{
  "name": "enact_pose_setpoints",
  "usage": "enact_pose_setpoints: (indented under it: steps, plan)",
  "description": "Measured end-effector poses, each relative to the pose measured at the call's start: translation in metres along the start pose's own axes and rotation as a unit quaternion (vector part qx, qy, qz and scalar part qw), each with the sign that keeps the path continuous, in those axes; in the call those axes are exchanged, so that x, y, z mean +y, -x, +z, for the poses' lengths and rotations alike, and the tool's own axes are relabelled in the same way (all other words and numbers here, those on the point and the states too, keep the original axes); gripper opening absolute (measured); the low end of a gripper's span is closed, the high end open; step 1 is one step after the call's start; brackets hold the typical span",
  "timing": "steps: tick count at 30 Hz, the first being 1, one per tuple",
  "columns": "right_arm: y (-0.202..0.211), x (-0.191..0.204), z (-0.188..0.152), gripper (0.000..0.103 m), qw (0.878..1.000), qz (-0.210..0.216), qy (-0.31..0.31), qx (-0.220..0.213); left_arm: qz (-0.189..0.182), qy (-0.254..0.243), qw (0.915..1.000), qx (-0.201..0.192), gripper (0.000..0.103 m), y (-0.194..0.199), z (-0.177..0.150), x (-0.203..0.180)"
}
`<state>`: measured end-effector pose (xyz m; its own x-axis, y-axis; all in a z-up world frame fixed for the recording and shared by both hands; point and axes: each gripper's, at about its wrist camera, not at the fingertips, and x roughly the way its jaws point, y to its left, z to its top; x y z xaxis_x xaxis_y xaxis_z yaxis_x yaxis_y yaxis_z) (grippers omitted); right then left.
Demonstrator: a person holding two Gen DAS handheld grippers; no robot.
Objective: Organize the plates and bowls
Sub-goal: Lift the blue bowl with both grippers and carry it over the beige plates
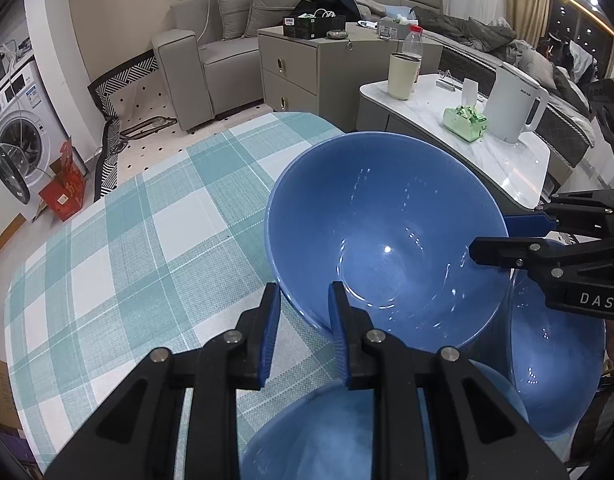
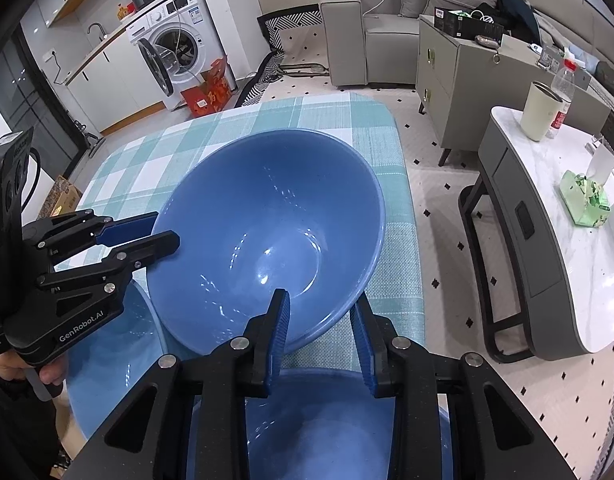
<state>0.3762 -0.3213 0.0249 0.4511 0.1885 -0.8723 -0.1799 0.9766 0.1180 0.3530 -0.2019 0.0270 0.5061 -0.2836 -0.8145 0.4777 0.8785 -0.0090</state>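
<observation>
In the left wrist view, a large blue bowl (image 1: 387,240) is being held tilted above the bench (image 1: 127,260), which is covered by a teal and white checked cloth. The left gripper (image 1: 303,336) is being kept clamped on the bowl's near rim, one blue-padded finger outside the wall and the other inside. At the right edge, the right gripper (image 1: 507,236) is being pressed onto the opposite rim, its black fingers (image 1: 499,254) lying across the wall. A second blue bowl (image 1: 555,364) is being seen just below and to the right of the held one, and a third blue bowl (image 1: 307,440) is lying directly beneath the left gripper. A white kettle (image 1: 515,104), a green tissue pack (image 1: 465,122) and a cream tumbler (image 1: 401,76) are standing on a marble side table (image 1: 507,160) beyond. In the right wrist view, the same large blue bowl (image 2: 267,236) is being gripped at its near rim by the right gripper (image 2: 321,332), the fingers closed on the wall, one inside and one outside. The left gripper (image 2: 155,236) is being shown clamped on the rim at the left, held by a hand (image 2: 47,372). One blue bowl (image 2: 115,360) is lying under the left gripper and another (image 2: 327,420) under the right gripper, both on the bench (image 2: 391,240). A washing machine (image 2: 179,44) with its door open is standing in the background.
</observation>
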Motion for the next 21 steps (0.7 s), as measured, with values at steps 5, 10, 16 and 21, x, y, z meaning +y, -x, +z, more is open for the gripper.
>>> enact_pose_setpoints:
  steps: [5,10,16,21]
  plan:
    - [0.006,0.001,0.000,0.032,1.000,-0.001,0.001,-0.007,0.000,-0.002,1.0000,-0.007,0.022,0.007,0.001,-0.001]
    - [0.015,0.004,0.000,0.032,1.000,-0.003,0.004,-0.016,0.002,-0.002,0.9999,-0.015,0.023,0.015,0.002,-0.001]
    - [0.026,0.006,0.002,0.032,1.000,-0.007,0.007,-0.028,0.005,-0.004,0.9995,-0.031,0.023,0.028,0.005,-0.002]
    - [0.035,0.012,0.000,0.032,0.999,-0.007,0.013,-0.036,0.007,-0.003,0.9991,-0.043,0.023,0.039,0.006,-0.001]
